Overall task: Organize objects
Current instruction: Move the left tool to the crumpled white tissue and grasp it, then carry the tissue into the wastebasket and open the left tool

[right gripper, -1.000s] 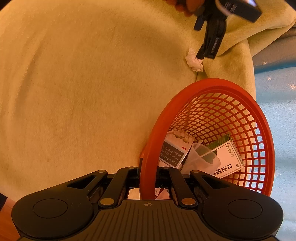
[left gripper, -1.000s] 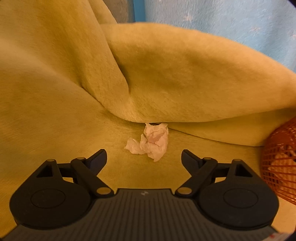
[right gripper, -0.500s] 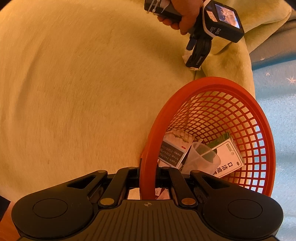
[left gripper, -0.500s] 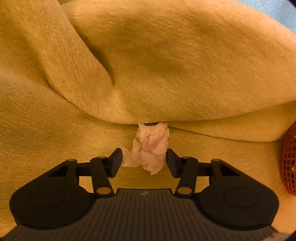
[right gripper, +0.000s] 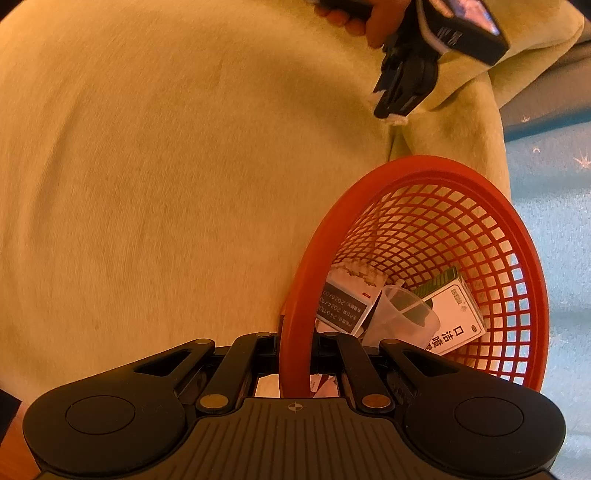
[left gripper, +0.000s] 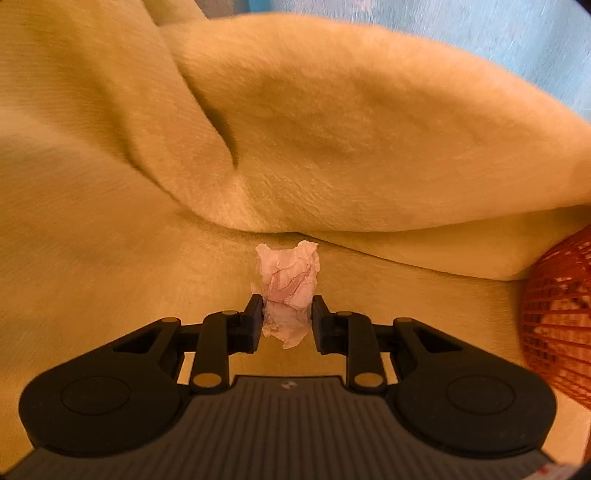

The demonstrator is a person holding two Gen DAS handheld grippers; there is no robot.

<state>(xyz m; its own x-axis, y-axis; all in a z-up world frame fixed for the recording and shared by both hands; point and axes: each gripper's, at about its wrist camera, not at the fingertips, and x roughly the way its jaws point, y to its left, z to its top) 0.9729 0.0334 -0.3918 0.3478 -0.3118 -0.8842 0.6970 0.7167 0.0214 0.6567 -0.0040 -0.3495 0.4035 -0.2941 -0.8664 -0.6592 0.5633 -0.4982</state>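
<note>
A crumpled white tissue [left gripper: 289,288] is pinched between the two fingers of my left gripper [left gripper: 287,317], lifted a little off the yellow blanket [left gripper: 110,258]. My right gripper [right gripper: 295,354] is shut on the near rim of a red mesh basket [right gripper: 491,192]. Inside the basket lie a white carton with printed text [right gripper: 454,321], a clear plastic cup [right gripper: 402,314] and a dark-labelled packet [right gripper: 347,299]. From the right wrist view, the left gripper [right gripper: 391,110] hangs above the blanket beyond the basket, a scrap of tissue [right gripper: 395,119] showing at its tip.
A thick fold of blanket [left gripper: 351,147] rises just behind the tissue. The basket's mesh wall [left gripper: 557,314] shows at the right edge. A hand [right gripper: 369,18] holds the left gripper. Light blue patterned floor [right gripper: 554,206] lies to the right.
My left gripper moved onto the tissue, closed on it and lifted it away from the fold. The right gripper and the basket have stayed put.
</note>
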